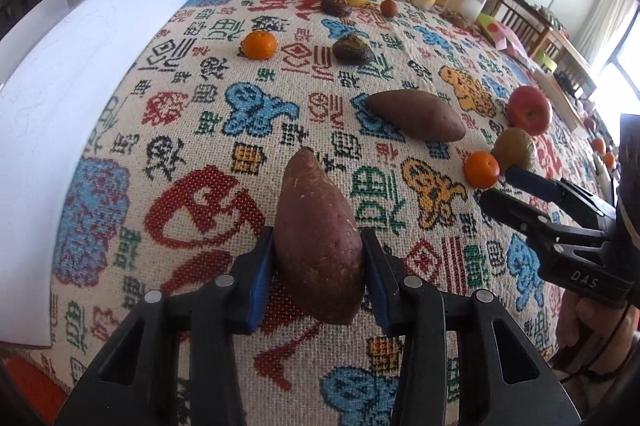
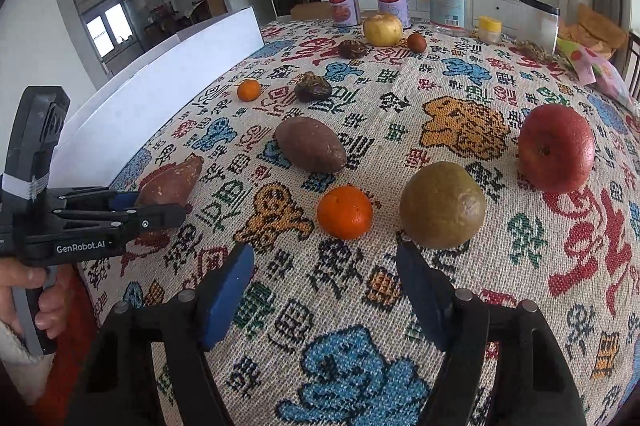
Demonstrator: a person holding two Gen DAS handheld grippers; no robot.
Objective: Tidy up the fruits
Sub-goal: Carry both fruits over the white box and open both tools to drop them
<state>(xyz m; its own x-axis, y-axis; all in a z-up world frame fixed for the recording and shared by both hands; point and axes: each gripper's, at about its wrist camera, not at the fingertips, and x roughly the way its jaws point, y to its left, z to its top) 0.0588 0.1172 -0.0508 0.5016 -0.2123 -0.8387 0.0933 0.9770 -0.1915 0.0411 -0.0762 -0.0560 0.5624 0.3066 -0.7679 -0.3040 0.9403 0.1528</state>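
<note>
Patterned tablecloth (image 1: 192, 154), woven with coloured characters, bearing assorted produce. Left gripper (image 1: 318, 258): blue pads pressed on both sides of a sweet potato (image 1: 320, 238) that lies lengthwise between them, at the near left part of the cloth. Right gripper (image 2: 326, 290): jaws apart, nothing between them, poised just short of a tangerine (image 2: 345, 212) and a greenish-brown round fruit (image 2: 442, 204). Second sweet potato (image 2: 310, 150): mid-cloth, beyond the tangerine. Red apple (image 2: 556, 148): right of the green fruit. Farther back: a second tangerine (image 2: 249, 90), two dark wrinkled items, a yellow fruit (image 2: 383, 29). Rear edge: cans and jars. White board (image 1: 80, 74) along the left side.
</note>
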